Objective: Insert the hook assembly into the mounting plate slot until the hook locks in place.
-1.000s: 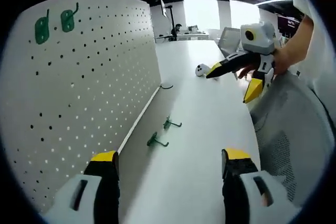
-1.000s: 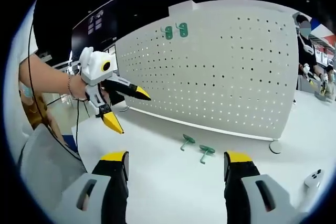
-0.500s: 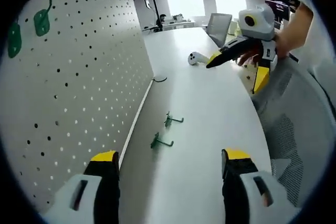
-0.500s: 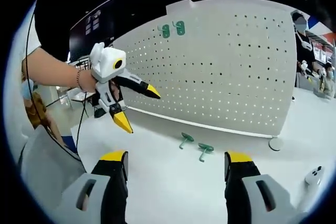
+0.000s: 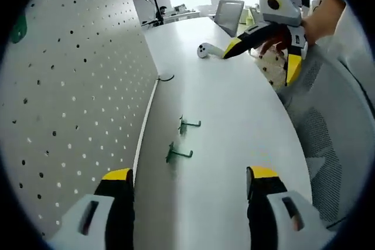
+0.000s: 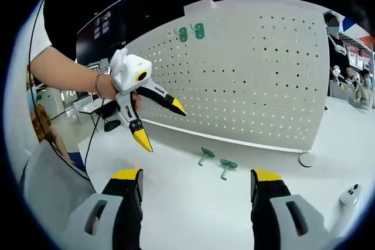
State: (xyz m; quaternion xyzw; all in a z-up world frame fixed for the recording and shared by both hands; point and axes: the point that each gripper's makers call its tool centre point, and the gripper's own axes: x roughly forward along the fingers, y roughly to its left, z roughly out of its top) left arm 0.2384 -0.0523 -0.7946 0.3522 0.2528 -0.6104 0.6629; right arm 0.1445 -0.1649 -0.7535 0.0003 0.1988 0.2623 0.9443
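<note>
Two loose green hook assemblies lie on the white table near the foot of the white pegboard (image 5: 70, 86): one hook (image 5: 188, 124) farther off, the other (image 5: 177, 154) closer to my left gripper (image 5: 190, 175), which is open and empty behind them. In the right gripper view the same hooks (image 6: 205, 155) (image 6: 227, 165) lie ahead of my open, empty right gripper (image 6: 197, 175). The left gripper (image 6: 163, 128) hangs open in the air left of them, held by a hand. The right gripper (image 5: 258, 67) hovers open at the far right. Two green hooks (image 6: 190, 32) sit mounted high on the pegboard (image 6: 252, 74).
A white controller (image 5: 203, 50) lies at the table's far end, also seen as a controller (image 6: 348, 194) beside the right jaw. A thin dark cable (image 5: 166, 78) and a round foot (image 6: 306, 159) sit by the board's base. A grey mesh chair (image 5: 328, 139) stands off the table's edge.
The left gripper has moved toward the pegboard and the loose hooks, still open. Its view has tipped down toward the table. The hooks have not moved.
</note>
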